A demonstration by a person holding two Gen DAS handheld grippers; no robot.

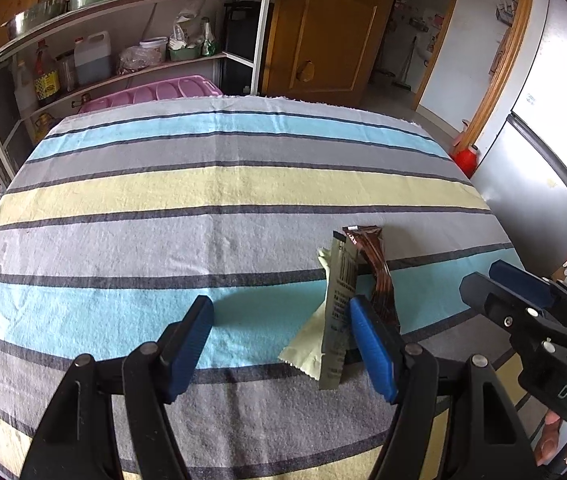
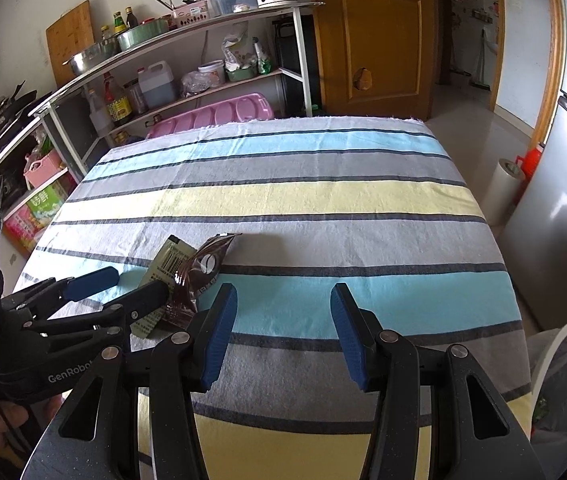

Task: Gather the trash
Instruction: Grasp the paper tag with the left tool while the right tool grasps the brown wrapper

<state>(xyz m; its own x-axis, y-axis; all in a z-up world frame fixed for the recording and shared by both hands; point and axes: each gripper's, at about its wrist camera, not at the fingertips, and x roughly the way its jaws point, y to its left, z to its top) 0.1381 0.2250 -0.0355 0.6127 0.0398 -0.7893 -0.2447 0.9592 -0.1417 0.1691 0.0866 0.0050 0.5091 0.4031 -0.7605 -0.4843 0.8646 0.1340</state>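
A small heap of wrappers lies on the striped tablecloth: a grey-green sachet with a barcode point(image 1: 337, 308), a brown foil wrapper point(image 1: 379, 272) and a pale yellow one point(image 1: 311, 340). My left gripper point(image 1: 283, 344) is open, its right finger touching the sachet's edge, nothing between the jaws. In the right wrist view the sachet point(image 2: 169, 262) and brown wrapper point(image 2: 203, 272) lie by the left gripper point(image 2: 127, 284). My right gripper point(image 2: 283, 332) is open and empty, right of the heap over the blue stripe; it also shows in the left wrist view point(image 1: 495, 284).
A white-rimmed bin lined with a dark bag point(image 2: 563, 376) stands below the table's right edge. A shelf rack point(image 2: 187, 60) with bottles and bowls is beyond the far left. A fridge point(image 2: 563, 208) and a wooden door point(image 2: 379, 36) are beyond.
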